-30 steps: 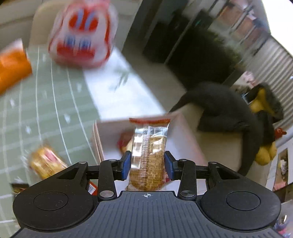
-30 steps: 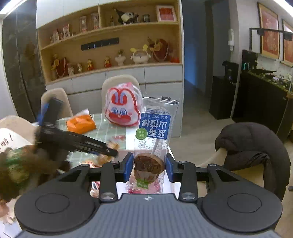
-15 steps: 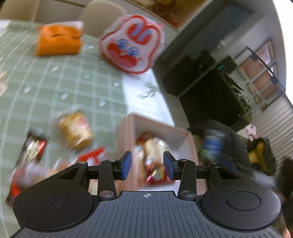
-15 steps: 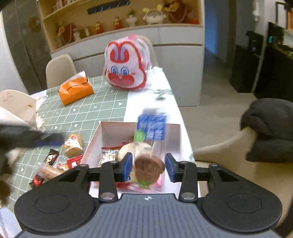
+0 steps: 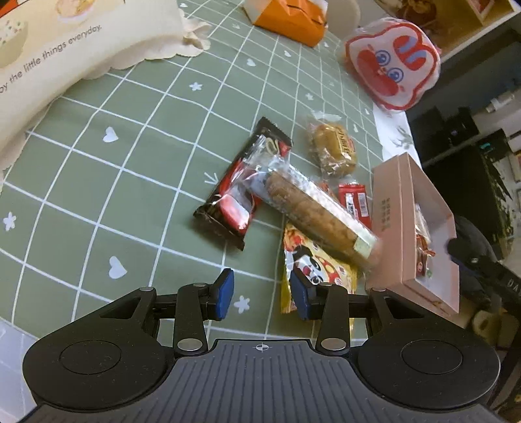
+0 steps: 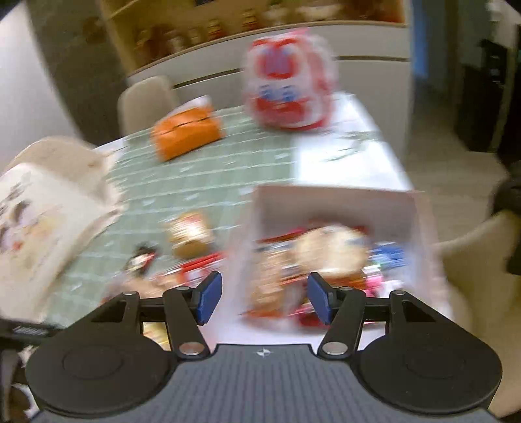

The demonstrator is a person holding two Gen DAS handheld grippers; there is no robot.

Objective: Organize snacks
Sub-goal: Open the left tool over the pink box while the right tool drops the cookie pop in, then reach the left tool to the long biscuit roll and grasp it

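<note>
**Both grippers empty over the snack table**

The table (image 5: 97,182), under a green checked cloth, carries everything. At its far edge stand a red-and-white rabbit-face bag (image 5: 392,61) and an orange box (image 5: 289,19); a cream printed bag (image 5: 65,42) fills the far-left corner. Along the right edge sits the pink box (image 5: 389,208), open-topped, with several wrapped snacks inside; the right wrist view is too blurred to tell them apart.

Loose snacks lie in a cluster just left of the pink box: a long clear-wrapped biscuit stick (image 5: 312,211) lies across a black-and-red bar (image 5: 241,188) and a yellow panda packet (image 5: 312,270), its near end touching the box wall. Beyond them lie a round cake in clear wrap (image 5: 333,149) and a small red packet (image 5: 355,201).

The left gripper (image 5: 262,294) hovers above the near part of the cloth, jaws parted and holding nothing; its right finger overlaps the panda packet in view.

The right gripper (image 6: 263,297) hangs over the near-left corner of the pink box (image 6: 420,211), jaws opening with nothing gripped between them
</note>
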